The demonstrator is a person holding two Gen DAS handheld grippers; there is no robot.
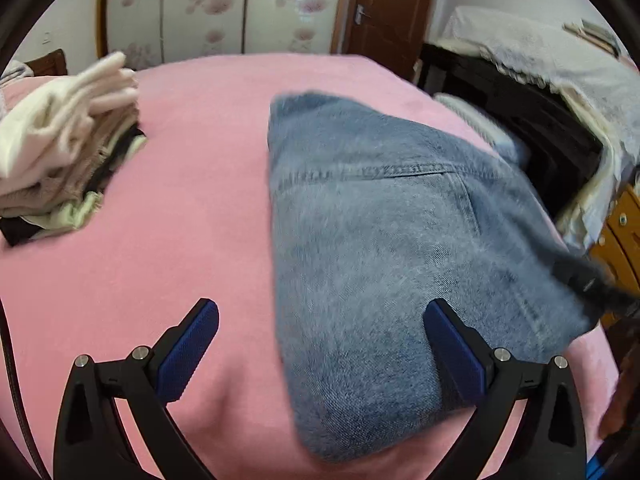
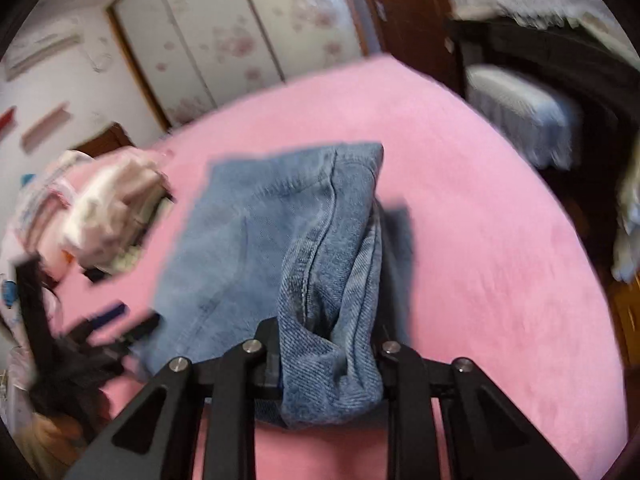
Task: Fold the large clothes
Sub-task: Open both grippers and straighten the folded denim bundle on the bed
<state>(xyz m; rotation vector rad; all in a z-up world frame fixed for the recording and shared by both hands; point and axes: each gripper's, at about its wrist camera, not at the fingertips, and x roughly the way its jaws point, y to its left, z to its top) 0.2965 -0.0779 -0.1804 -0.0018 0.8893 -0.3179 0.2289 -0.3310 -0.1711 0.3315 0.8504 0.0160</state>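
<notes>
Clothes in cream, beige and black sit heaped in a pile [image 1: 68,148] at the left of the pink bed [image 1: 180,220]. Just right of the middle the folded jeans [image 1: 380,264] lie on the sheet. Over their near left edge the left gripper [image 1: 320,344] hangs with its jaws spread wide, gripping nothing. At the right corner the right gripper [image 2: 326,344] is clamped on a bunched fold of the jeans, lifting it off the bed

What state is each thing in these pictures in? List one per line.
Jeans: folded, one edge lifted off the pink bed.
Right gripper: jaws shut on the jeans.
Left gripper: jaws open, empty.
Clothes pile: stacked, untouched.
Door: closed.
</notes>
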